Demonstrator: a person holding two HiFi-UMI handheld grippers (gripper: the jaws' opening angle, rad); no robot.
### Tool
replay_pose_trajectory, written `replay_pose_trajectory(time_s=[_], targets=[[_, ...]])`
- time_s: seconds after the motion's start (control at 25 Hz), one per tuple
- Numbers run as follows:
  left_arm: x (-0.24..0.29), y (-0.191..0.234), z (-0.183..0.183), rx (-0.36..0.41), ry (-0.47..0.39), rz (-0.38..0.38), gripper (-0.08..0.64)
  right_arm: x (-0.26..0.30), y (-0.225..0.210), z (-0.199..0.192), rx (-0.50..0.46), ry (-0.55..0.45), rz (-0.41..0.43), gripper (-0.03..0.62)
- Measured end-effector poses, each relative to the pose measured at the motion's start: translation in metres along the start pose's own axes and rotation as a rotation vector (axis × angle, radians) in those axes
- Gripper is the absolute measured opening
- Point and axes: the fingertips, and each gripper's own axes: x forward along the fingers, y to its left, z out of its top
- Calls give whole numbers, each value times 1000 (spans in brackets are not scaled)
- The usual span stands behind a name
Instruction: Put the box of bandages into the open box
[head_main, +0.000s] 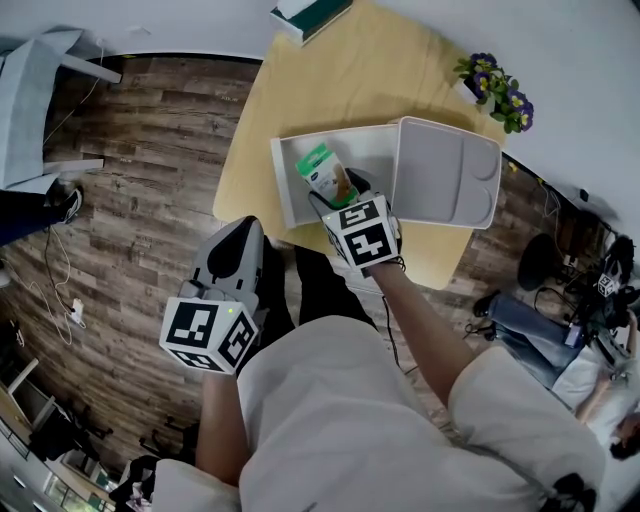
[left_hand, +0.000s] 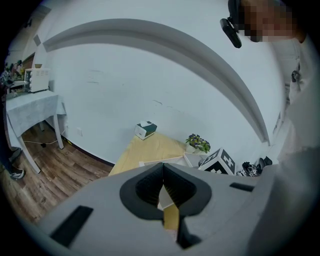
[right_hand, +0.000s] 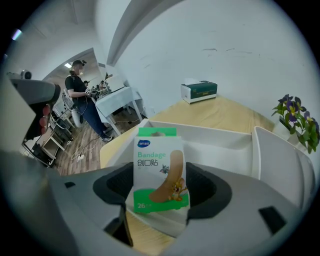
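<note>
the box of bandages (right_hand: 159, 172) stands upright in the right claw (right_hand: 160, 195), whose jaws grasp it by its sides. its front reads "bandage" over chinese characters, with "26" on the green strip and a cartoon plaster. it hangs over the near left part of the open box (head_main: 283, 185), whose lid (head_main: 445, 170) lies beside it on the pale worktop (head_main: 330, 90). the left claw (left_hand: 163, 186) is clenched on nothing, above the wood floor (head_main: 140, 200).
</note>
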Motion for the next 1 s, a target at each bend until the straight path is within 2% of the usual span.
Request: replay_pose_trajectory(time_s=[0.2,1.0], targets=[[1,-1,-3,-11,-2,3,3,4,1,-1,-34,27,-15,328],[-5,3,-8,-35,-12,20,3,14,-5,-9,-63,131,-118,330]])
